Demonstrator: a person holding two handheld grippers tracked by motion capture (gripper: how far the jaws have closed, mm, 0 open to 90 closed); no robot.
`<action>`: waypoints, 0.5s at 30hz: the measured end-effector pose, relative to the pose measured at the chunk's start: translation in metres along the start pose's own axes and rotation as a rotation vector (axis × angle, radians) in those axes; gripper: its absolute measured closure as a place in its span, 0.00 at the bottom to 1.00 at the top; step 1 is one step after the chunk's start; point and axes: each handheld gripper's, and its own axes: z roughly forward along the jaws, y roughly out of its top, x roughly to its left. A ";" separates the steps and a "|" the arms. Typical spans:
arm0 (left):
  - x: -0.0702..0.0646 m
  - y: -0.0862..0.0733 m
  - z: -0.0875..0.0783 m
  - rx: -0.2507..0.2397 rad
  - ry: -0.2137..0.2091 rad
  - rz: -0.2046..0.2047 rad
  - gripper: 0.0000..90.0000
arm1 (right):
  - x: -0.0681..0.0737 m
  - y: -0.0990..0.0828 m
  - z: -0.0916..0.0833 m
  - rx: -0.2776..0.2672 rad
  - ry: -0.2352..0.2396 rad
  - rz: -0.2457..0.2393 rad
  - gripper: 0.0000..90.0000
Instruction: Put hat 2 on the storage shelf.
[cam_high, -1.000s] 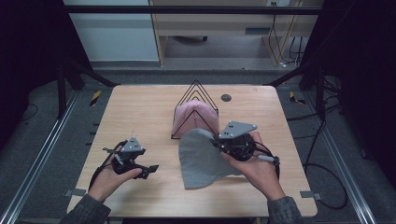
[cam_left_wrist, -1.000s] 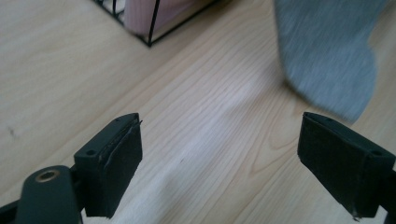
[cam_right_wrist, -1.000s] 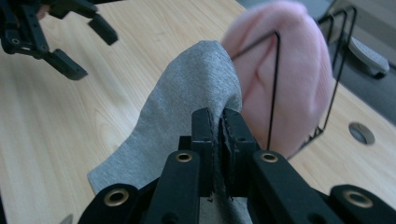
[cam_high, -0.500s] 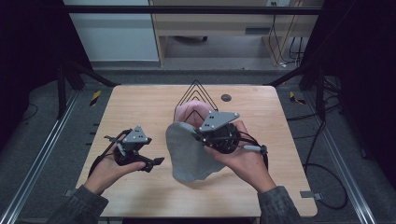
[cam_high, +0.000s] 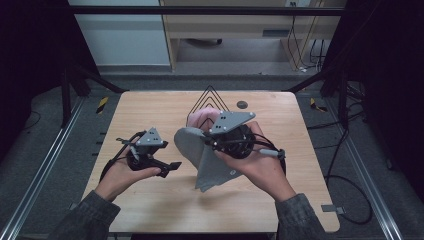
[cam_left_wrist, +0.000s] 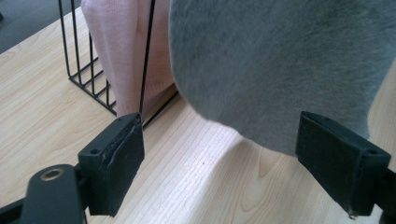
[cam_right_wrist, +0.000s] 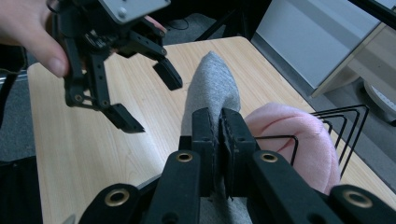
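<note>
- The light wooden surface stood on a grey floor, framed by dark metal rails, with a pale cabinet and a wooden bench at the back of the room.
- A black wire rack stood upright near the far middle of the surface, and a pink cloth was tucked among its wires.
- A small dark round object lay just right of the rack; its nature could not be determined from the high view.
- The right gripper was held above the middle of the surface, just in front of the rack.
- In the right gripper view its fingers were pressed together on a fold of the grey cloth.
- The grey cloth hung from that grip, and its lower edge appeared to reach the surface, though the high view was not clear on contact.
- The left gripper was held to the left of the grey cloth, near it but apart.
- In the left gripper view its fingers stood spread wide with nothing between them, and the grey cloth hung just beyond the tips.
- That view also showed the pink cloth behind the rack's wires, beside the grey cloth.
</note>
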 end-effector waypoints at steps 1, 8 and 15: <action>0.000 0.001 0.002 -0.003 0.001 0.002 0.17 | 0.000 0.000 0.000 0.000 0.000 0.000 0.94; 0.003 0.007 0.017 -0.050 -0.014 0.003 0.27 | 0.000 -0.001 0.001 -0.012 0.011 0.014 0.94; 0.000 0.014 0.033 -0.037 -0.060 0.029 0.67 | -0.004 -0.011 -0.003 -0.013 0.007 0.046 0.95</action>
